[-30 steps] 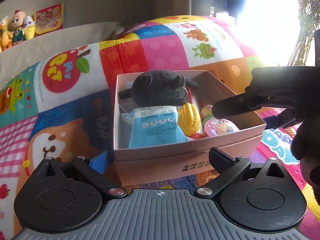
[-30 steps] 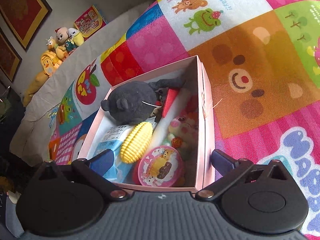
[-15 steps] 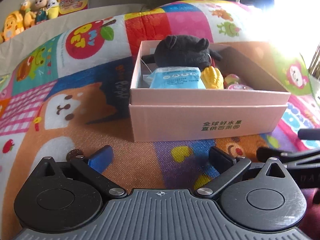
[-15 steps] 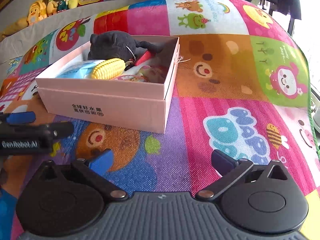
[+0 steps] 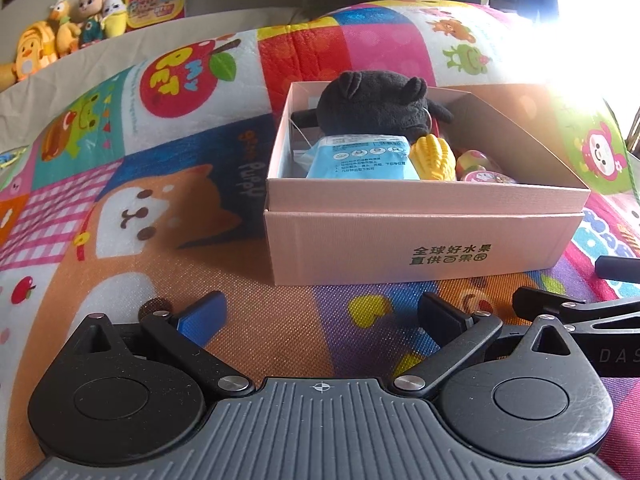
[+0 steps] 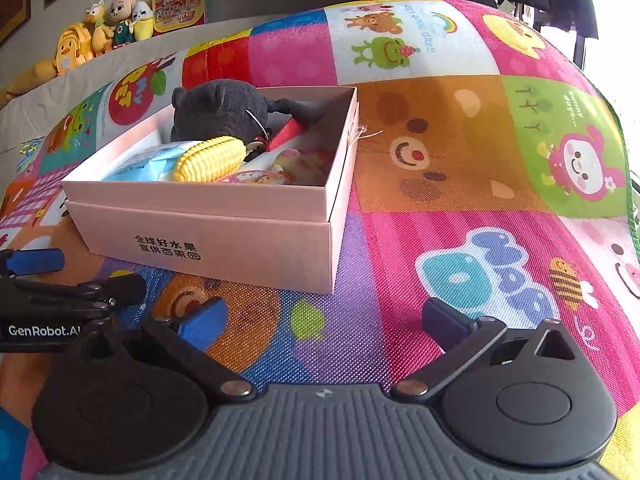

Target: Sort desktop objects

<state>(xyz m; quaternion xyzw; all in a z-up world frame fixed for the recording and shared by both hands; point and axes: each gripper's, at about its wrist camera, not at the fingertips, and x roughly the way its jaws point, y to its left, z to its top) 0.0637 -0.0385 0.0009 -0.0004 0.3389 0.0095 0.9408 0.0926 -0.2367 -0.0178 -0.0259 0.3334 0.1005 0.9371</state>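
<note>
- Box (image 5: 420,240): pink cardboard, open top, sits on the colourful play mat (image 5: 140,208), just ahead of both grippers. Printed side faces the cameras.
- Contents, all inside: dark grey plush (image 5: 376,100) at the back, light-blue packet (image 5: 362,158) leaning in front of it, yellow toy corn (image 6: 210,159) lying partly on the packet, round pink tin (image 6: 256,178) and a pink-green ball (image 5: 474,160) toward the right side. Red item (image 6: 286,134) beside the plush; can't tell what it is.
- Packing reads as deliberate: the bulky plush takes the back, with the flatter and smaller stuff filling the front and right.
- Left gripper (image 5: 320,316): fingers spread wide, nothing between them, low over the mat short of the box's front wall.
- Right gripper (image 6: 322,320): fingers likewise spread and empty, low over the mat, off the box's front-right corner.
- The two grippers sit side by side; each shows at the edge of the other's view.
- No loose objects visible on the mat in either view, so my read is that the sort is done or nearly so, and both tools are parked clear of the box.
- Row of plush toys (image 6: 104,28) on the far ledge is well apart from the work area; probably not part of the job.
- Risk: the plush stands above the rim, so any lid would foul on it.
</note>
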